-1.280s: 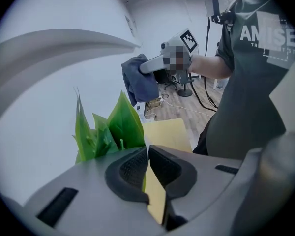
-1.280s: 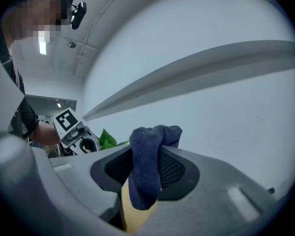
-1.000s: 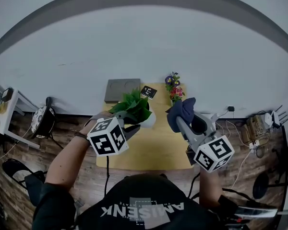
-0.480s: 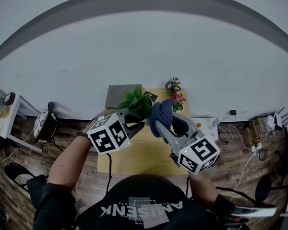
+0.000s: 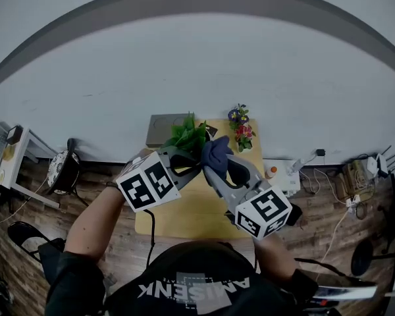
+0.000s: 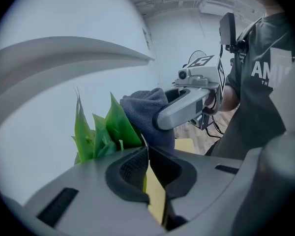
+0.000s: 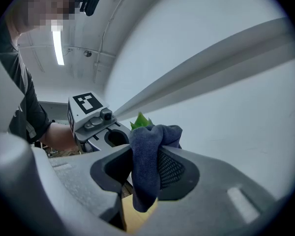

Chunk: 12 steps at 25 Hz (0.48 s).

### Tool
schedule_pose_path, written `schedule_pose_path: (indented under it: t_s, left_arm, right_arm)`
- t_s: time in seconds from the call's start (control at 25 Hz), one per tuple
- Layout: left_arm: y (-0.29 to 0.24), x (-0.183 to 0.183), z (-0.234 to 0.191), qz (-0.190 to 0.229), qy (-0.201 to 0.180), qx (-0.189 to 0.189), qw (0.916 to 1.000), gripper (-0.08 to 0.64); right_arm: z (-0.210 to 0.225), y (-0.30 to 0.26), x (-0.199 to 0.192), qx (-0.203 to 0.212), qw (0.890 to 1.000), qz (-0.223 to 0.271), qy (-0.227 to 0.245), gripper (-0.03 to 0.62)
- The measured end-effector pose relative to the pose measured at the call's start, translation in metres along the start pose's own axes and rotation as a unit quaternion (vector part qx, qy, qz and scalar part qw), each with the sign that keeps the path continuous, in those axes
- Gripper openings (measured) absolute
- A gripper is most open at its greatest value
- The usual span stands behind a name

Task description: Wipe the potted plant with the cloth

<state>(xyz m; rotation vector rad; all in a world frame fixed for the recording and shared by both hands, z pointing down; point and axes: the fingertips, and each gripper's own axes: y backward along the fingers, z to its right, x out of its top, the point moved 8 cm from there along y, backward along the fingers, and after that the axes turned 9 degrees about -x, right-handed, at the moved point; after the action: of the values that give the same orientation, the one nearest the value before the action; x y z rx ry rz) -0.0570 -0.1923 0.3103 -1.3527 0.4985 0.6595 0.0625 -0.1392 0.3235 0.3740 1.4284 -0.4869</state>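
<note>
The potted plant (image 5: 186, 137) shows as a clump of green leaves above the yellow table (image 5: 197, 206); its pot is hidden. My left gripper (image 5: 196, 166) is shut just below the leaves, with what looks like a thin leaf edge pinched at its tips (image 6: 146, 149). The plant's leaves (image 6: 101, 129) stand up right behind those tips. My right gripper (image 5: 214, 166) is shut on a dark blue cloth (image 5: 217, 151). The cloth (image 7: 146, 161) hangs between the pads, and its bunched top touches the leaves (image 7: 140, 120). In the left gripper view the cloth (image 6: 145, 107) sits against the leaves' right side.
A small pot of purple and red flowers (image 5: 240, 125) stands at the table's back right. A grey flat slab (image 5: 161, 129) lies at the back left behind the plant. A white power strip (image 5: 286, 176) and cables lie on the wooden floor to the right.
My right gripper has carried the cloth leftward, from beside the flowers up against the plant's leaves. My left gripper has risen slightly at the plant, and the white pot no longer shows.
</note>
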Motion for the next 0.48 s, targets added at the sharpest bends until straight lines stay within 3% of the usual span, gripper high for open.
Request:
schedule_pose_path:
  t_s: [0.48]
  left_arm:
    - [0.011,-0.012,0.037,0.018,0.016,-0.012,0.9996,0.009]
  right_arm:
    - [-0.01,0.025,-0.041,-0.021,0.999,-0.033,-0.029,0.133]
